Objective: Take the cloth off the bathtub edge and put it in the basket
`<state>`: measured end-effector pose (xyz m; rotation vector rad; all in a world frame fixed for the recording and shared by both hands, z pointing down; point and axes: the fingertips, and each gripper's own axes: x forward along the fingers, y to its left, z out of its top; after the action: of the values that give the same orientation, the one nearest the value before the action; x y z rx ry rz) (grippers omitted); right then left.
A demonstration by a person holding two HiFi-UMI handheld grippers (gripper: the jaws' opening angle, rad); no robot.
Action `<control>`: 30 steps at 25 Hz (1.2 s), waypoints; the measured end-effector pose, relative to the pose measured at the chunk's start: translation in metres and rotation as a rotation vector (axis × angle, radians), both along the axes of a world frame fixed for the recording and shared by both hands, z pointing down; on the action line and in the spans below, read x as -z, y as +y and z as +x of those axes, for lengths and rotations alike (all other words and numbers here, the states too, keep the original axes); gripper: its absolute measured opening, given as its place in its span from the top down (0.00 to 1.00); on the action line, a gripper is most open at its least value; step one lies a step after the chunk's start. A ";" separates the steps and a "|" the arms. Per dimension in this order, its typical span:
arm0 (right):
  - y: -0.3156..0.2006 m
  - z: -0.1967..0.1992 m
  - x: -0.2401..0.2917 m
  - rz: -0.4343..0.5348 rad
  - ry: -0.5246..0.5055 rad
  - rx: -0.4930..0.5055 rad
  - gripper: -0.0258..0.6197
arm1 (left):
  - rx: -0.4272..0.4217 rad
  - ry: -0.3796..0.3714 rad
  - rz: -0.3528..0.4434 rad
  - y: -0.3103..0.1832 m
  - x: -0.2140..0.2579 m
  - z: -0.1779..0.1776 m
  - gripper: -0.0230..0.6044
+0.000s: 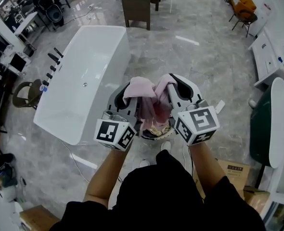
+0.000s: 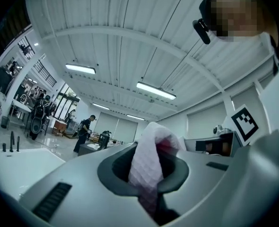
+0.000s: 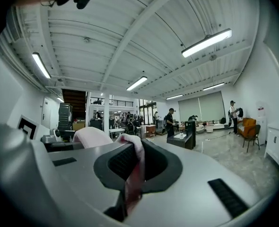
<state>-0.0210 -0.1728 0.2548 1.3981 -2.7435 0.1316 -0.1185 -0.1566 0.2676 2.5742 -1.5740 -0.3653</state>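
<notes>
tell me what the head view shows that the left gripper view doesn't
Only the head view: what looks like a round patterned basket, mostly hidden, and the person's bare forearms. Only the left gripper view: the white ribbed ceiling with long strip lights, and a distant person in dark clothes. Both: the pink waffle-textured cloth pinched in the left tool, and the white oval bathtub.

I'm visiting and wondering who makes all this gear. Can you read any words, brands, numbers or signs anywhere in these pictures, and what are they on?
No text is legible in any view.
Print on the cardboard box: too small to read.
Pattern on the left cube: black-and-white squares, no letters.
Pattern on the right cube: the same, no letters.
</notes>
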 end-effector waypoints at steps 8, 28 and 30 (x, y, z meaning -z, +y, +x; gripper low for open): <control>-0.019 0.014 -0.060 -0.088 0.048 0.050 0.91 | 0.039 -0.058 -0.084 -0.030 -0.039 0.011 0.89; -0.026 0.031 -0.234 -0.327 0.177 0.314 0.91 | 0.179 -0.163 -0.440 -0.052 -0.217 0.050 0.89; -0.029 0.032 -0.259 -0.351 0.188 0.325 0.91 | 0.190 -0.158 -0.474 -0.054 -0.243 0.050 0.89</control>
<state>0.0108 -0.2016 0.5134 0.8234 -2.5849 0.4170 -0.0689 -0.2104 0.5109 2.1421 -1.7103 0.1874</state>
